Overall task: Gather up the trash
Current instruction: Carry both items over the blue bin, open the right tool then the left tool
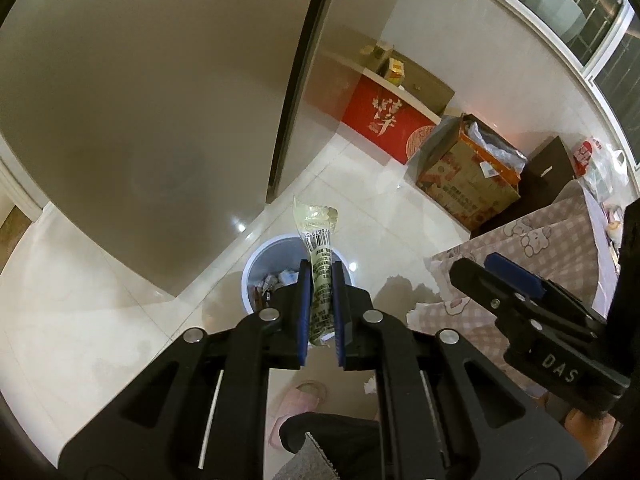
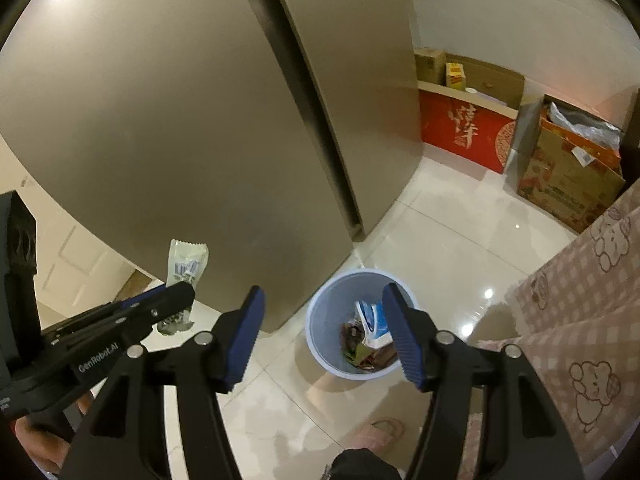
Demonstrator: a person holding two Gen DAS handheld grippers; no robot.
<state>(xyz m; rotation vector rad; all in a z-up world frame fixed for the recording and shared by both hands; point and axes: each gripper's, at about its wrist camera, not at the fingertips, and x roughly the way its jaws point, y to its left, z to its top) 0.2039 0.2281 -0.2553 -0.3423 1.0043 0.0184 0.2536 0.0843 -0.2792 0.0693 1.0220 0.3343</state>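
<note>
My left gripper (image 1: 321, 280) pinches the wrapper (image 1: 320, 248) at its middle, above the bin (image 2: 320, 312) at twelve o'clock. It looks light, crinkly, slippery. My right gripper (image 2: 322, 312) stands open, empty.

A tall brownish-grey refrigerator (image 2: 160, 120) filled the left of both views, standing on a glossy pale tiled floor (image 2: 460, 248) that mirrored spots of ceiling light. Against the white wall (image 1: 460, 40) beyond stood a red box (image 2: 460, 136) with gold lettering and a printed cardboard carton (image 2: 568, 184). A pink checked cloth (image 2: 580, 340) with cartoon figures hung at the right. A barred window (image 1: 580, 12) showed in the upper right.
</note>
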